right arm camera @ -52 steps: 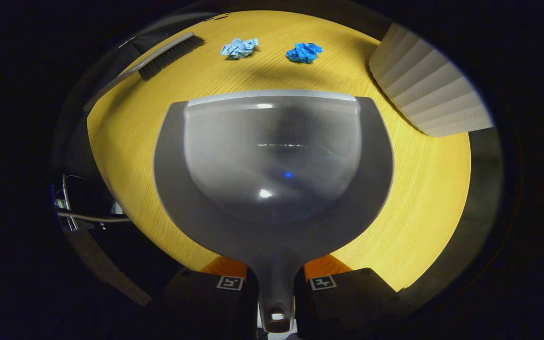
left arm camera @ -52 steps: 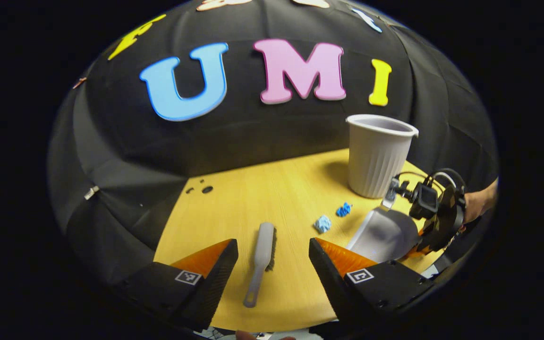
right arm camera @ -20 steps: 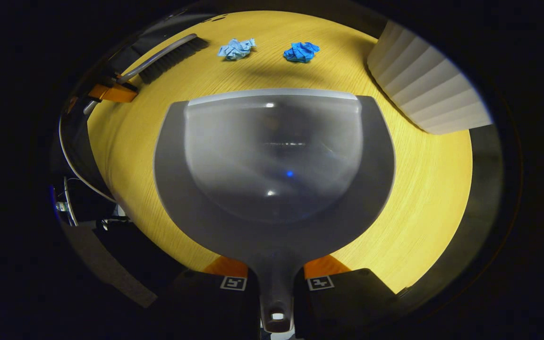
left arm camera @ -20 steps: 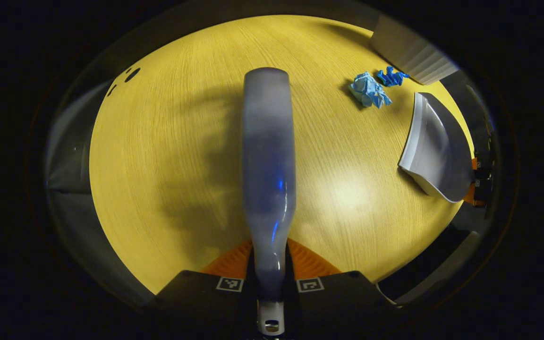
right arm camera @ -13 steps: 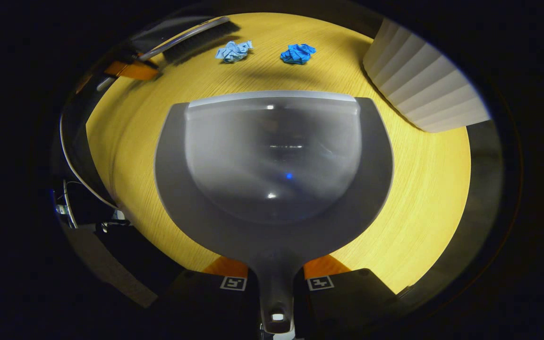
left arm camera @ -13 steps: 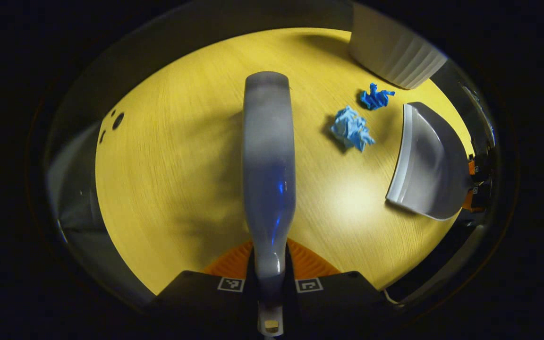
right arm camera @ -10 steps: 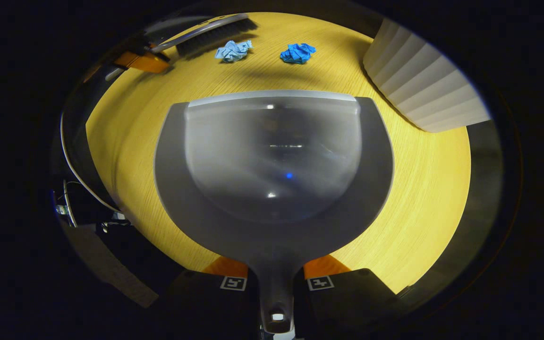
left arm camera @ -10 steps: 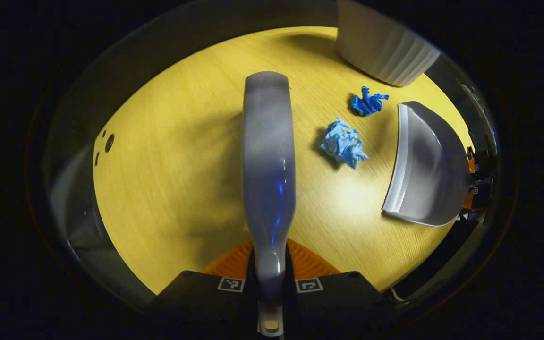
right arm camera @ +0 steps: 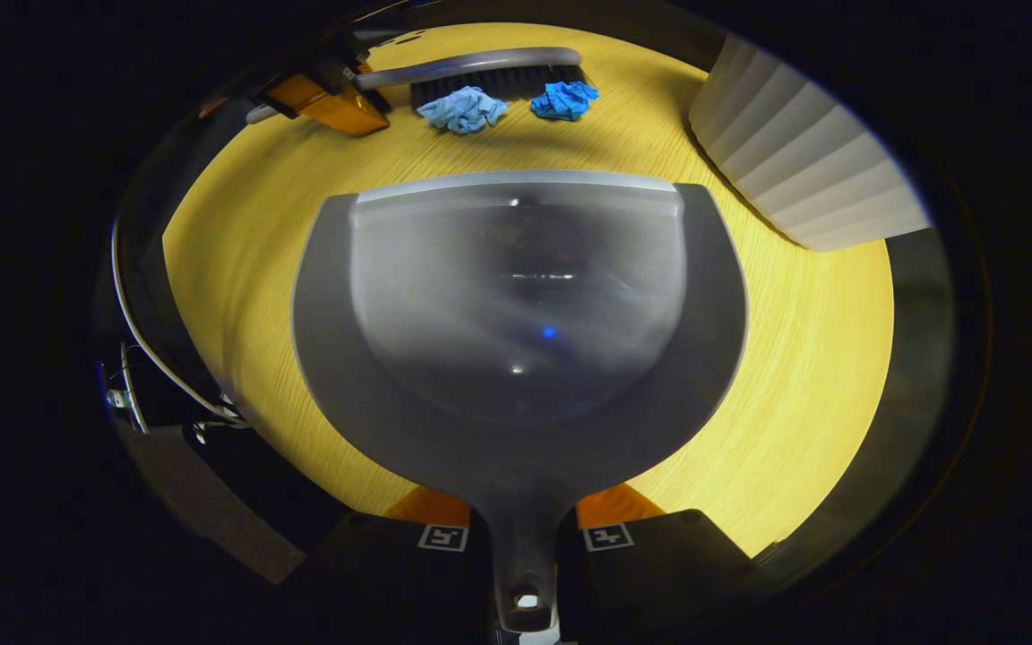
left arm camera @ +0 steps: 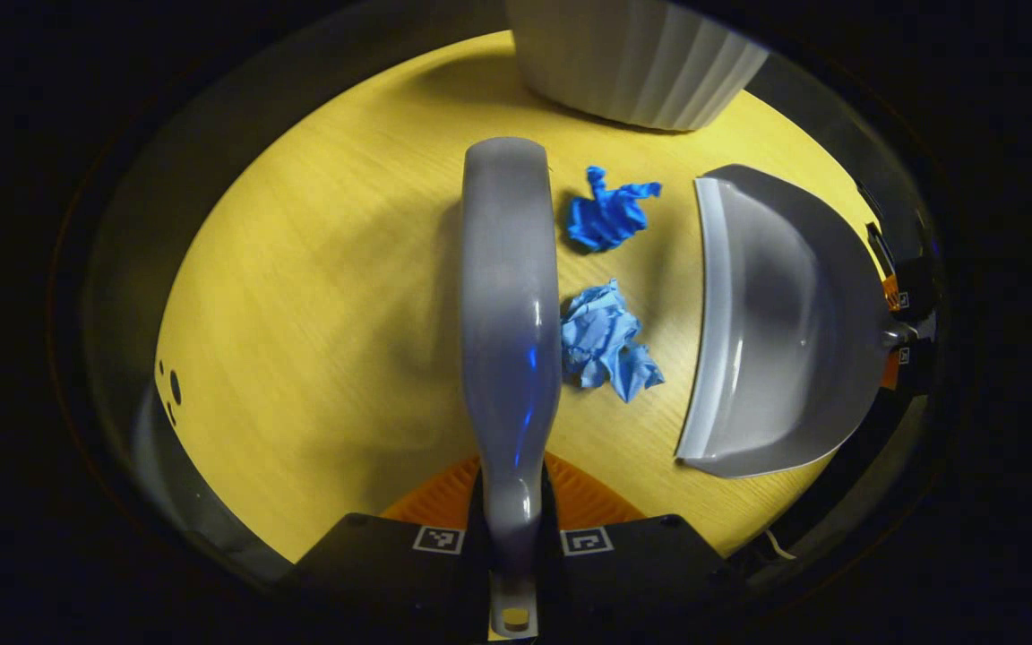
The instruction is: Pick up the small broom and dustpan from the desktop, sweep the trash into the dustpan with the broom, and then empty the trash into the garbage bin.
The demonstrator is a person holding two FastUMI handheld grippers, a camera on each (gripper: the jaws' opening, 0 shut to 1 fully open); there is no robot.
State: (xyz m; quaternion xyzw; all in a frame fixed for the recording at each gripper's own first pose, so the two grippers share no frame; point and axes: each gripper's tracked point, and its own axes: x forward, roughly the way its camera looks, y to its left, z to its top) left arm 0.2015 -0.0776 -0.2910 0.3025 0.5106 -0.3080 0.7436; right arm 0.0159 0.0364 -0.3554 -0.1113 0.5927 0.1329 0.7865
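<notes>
Two paper balls (left arm camera: pixel 606 345) wait, so left gripper (left arm camera: pixel 513 537), pinching the broom (left arm camera: pixel 507 305), should push slowly toward the dustpan (right arm camera: pixel 516 305) that right gripper (right arm camera: pixel 523 536) squeezes.

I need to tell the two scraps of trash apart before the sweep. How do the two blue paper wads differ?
The light blue wad is pale; the dark blue wad is a deeper blue. The light blue wad looks bulkier in the left gripper view, though it is nearer the camera. The dark blue wad lies closer to the bin. Both are crumpled and lie on the table between the broom and the dustpan.
</notes>
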